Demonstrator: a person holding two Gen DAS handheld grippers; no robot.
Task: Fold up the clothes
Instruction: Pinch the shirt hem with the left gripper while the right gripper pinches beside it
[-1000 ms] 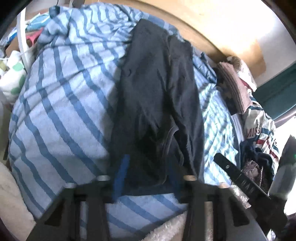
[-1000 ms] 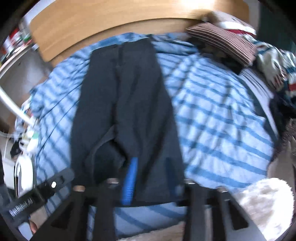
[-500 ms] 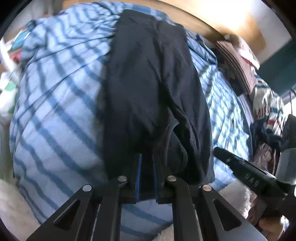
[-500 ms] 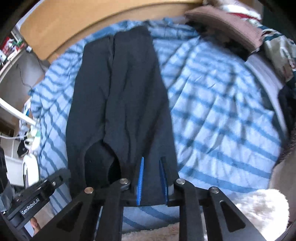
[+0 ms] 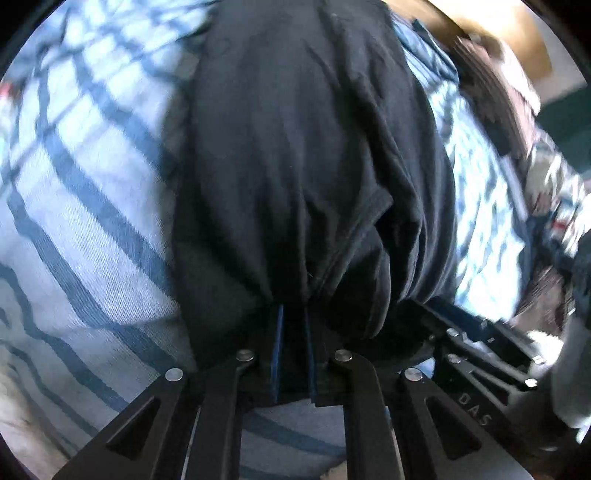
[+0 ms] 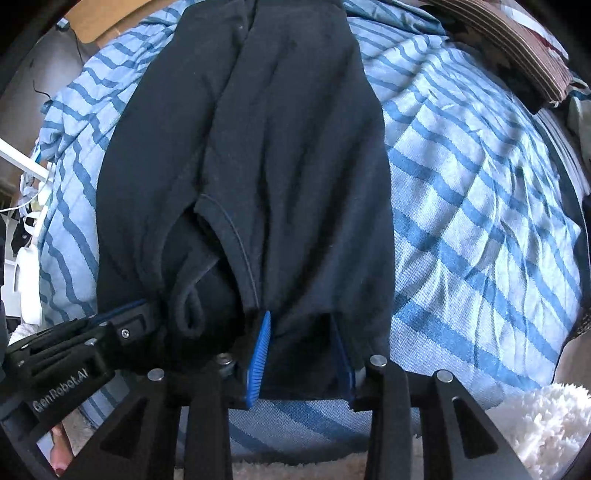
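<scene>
Now both tongs are low at the near edge of the bed, side by side; a sec ago they hung higher and the whole dark shirt point(image 6: 258, 155) showed, now it fills most of both views.

Left tongs point(image 5: 293, 332): pads nearly together, clamped on a bunch of the shirt's near edge; the cloth puckers right where they bite; a sec ago they stood wide, so they shut on the cloth and have held since.

Right tongs point(image 6: 301, 343): they were pinched closer half a sec ago and have just been opening; the blue pad point(image 6: 260, 350) on one side stands clear of the cloth, which lies slack in the gap; I'd say they grip nothing now. In the right view the left tongs point(image 6: 122, 328) show just beside, at the shirt's other near corner.

The shirt lies long-ways on the striped blanket point(image 6: 480, 206), near end at the bed's edge by the tongs, far end up by the wooden headboard point(image 6: 92, 18); sides look already turned in, neck hole near the tongs.

What it means, I think: one corner is caught, the other is let go or not caught yet; a fold of the near end up toward the far end needs both, so the right side prob needs a fresh pinch first, else the shirt goes crooked.

Farther off: a striped pillow point(image 6: 517, 55) at the bed's right, well apart from the shirt; white fluffy rug point(image 6: 546, 428) down by the near corner.
</scene>
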